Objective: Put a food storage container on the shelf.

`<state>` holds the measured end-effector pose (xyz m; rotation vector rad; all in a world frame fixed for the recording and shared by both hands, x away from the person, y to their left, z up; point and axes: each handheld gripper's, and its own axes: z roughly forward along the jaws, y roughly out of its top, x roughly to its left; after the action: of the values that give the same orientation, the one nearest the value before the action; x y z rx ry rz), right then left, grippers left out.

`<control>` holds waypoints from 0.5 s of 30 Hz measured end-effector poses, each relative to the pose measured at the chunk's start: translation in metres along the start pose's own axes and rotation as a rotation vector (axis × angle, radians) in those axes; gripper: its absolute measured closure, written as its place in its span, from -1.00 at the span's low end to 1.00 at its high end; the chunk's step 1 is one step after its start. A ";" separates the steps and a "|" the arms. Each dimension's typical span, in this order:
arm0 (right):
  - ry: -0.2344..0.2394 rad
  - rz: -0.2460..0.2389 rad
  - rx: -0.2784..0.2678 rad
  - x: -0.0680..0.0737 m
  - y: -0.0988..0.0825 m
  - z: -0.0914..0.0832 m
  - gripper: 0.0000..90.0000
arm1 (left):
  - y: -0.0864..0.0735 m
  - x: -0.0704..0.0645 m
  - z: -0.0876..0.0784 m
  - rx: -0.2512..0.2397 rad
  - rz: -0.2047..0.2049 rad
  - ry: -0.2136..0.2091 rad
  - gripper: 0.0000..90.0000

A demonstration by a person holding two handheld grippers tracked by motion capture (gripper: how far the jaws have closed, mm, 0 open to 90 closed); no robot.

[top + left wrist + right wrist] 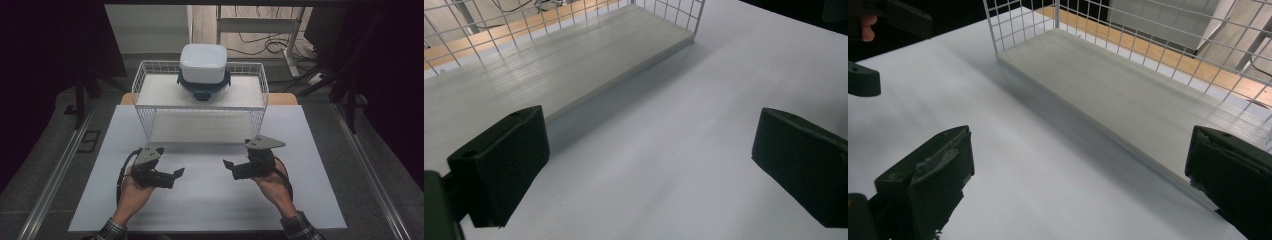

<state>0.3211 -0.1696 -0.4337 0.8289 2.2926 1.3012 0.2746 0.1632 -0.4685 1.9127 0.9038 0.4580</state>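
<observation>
A white wire rack (145, 82) with two shelves stands at the back of the white mat (200, 205). On its top shelf sits a white lidded container (203, 62) with dark clips at its base. My left gripper (172, 175) hovers low over the mat in front of the rack's left half, open and empty. My right gripper (232, 167) is level with it on the right, also open and empty. In the left gripper view the left gripper (649, 165) faces the lower shelf board (549, 65). In the right gripper view the right gripper (1078, 180) faces the same lower shelf board (1128, 95).
The lower shelf holds nothing. The other hand's gripper (863, 80) shows at the far left of the right gripper view. Dark floor and metal rails (55, 165) border the mat. A desk frame and cables (270, 42) lie beyond the rack.
</observation>
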 end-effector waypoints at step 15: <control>-0.005 0.007 -0.002 0.006 -0.016 -0.010 -1.00 | -0.017 -0.005 -0.006 0.008 -0.017 0.010 -0.97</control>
<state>0.3060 -0.1784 -0.4429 0.8393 2.2868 1.3028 0.2607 0.1678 -0.4806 1.9098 0.9293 0.4550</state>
